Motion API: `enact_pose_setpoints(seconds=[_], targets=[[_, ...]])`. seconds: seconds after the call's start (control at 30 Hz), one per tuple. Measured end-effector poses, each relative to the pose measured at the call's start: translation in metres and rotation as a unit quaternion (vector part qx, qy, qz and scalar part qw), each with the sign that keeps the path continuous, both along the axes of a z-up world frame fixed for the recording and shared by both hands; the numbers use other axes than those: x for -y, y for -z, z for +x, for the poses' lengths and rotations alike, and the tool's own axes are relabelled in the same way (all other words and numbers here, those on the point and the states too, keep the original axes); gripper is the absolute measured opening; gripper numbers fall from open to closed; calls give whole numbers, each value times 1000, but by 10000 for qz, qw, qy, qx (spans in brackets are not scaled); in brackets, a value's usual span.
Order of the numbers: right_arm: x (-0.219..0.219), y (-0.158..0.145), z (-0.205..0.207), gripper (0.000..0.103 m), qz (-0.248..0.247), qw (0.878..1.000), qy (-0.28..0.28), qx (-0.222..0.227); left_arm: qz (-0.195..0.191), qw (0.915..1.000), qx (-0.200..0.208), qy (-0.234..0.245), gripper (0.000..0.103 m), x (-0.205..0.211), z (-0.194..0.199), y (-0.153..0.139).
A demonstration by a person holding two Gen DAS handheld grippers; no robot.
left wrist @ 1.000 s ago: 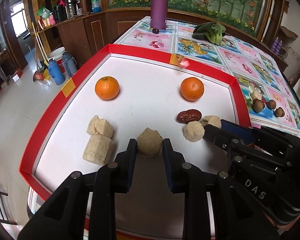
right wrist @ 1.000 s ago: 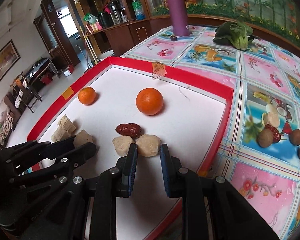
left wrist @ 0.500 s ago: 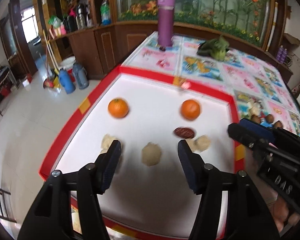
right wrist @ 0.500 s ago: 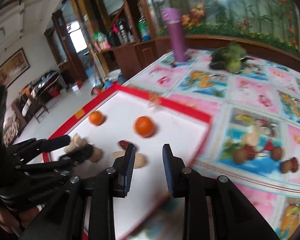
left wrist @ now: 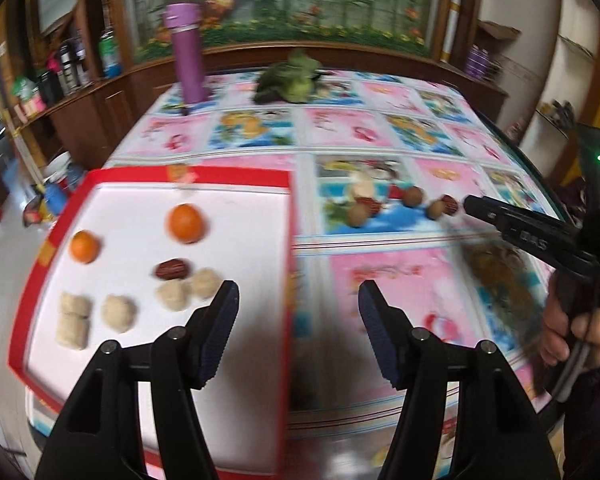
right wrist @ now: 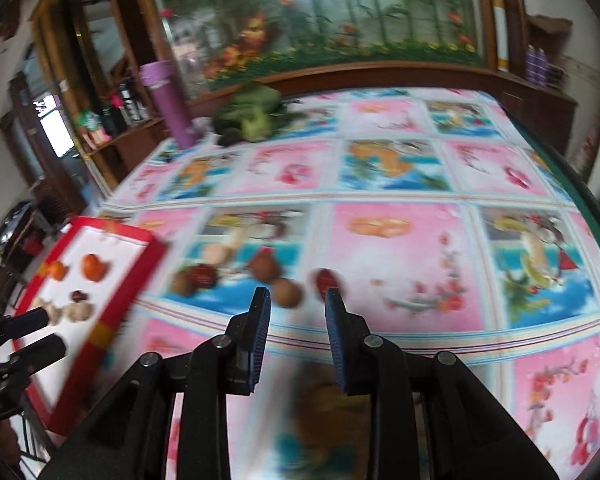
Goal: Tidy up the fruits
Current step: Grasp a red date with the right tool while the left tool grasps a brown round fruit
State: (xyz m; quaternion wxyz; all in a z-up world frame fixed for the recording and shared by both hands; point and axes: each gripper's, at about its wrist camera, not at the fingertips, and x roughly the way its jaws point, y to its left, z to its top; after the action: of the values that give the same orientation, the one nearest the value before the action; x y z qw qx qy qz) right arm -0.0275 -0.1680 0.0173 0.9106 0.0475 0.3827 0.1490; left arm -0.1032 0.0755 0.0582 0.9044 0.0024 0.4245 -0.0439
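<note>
A red-rimmed white tray (left wrist: 290, 240) holds two oranges (left wrist: 185, 223), a red date (left wrist: 172, 269) and several beige lumps (left wrist: 118, 312). My left gripper (left wrist: 298, 300) hangs open and wide over the tray's right rim, with nothing in it. Loose brown round fruits (right wrist: 287, 293) and a red date (right wrist: 326, 279) lie on the patterned tablecloth. Just short of them, my right gripper (right wrist: 296, 300) is open and empty. In the left wrist view the right gripper (left wrist: 476, 205) points at those same loose fruits (left wrist: 434, 209). The views are motion-blurred.
A purple bottle (left wrist: 188, 52) and a green leafy vegetable (left wrist: 292, 80) stand at the table's far side. A hand (left wrist: 572, 332) holds the right gripper's handle. The tray (right wrist: 136, 280) and left gripper (right wrist: 46, 330) lie at the right view's left edge.
The left gripper let go of a beige lump, opened wide and drew back to the right. The right gripper swung right, from the tray to the loose fruits, and opened wider.
</note>
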Motion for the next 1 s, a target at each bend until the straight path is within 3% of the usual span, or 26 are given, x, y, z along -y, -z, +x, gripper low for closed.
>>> enact_pose_setpoints(seconds=[0.43,0.53,0.6,0.7,1.0], targets=[[-5,20,29,27,-295,9990,8,-331,119,9991,-197,356,63,49,22,5],[-6,23,32,25,-375,9986,17,-378,136,9988,-268,397,63,55,25,10],[-6,24,33,18,-413,9984,24,-374,124,9985,-328,421,63,59,28,12],[-1,23,34,18,-388,9984,100,-393,103,9982,-356,474,63,68,34,14],[45,22,43,18,-27,9940,841,-703,-236,9966,-611,493,63,108,79,25]])
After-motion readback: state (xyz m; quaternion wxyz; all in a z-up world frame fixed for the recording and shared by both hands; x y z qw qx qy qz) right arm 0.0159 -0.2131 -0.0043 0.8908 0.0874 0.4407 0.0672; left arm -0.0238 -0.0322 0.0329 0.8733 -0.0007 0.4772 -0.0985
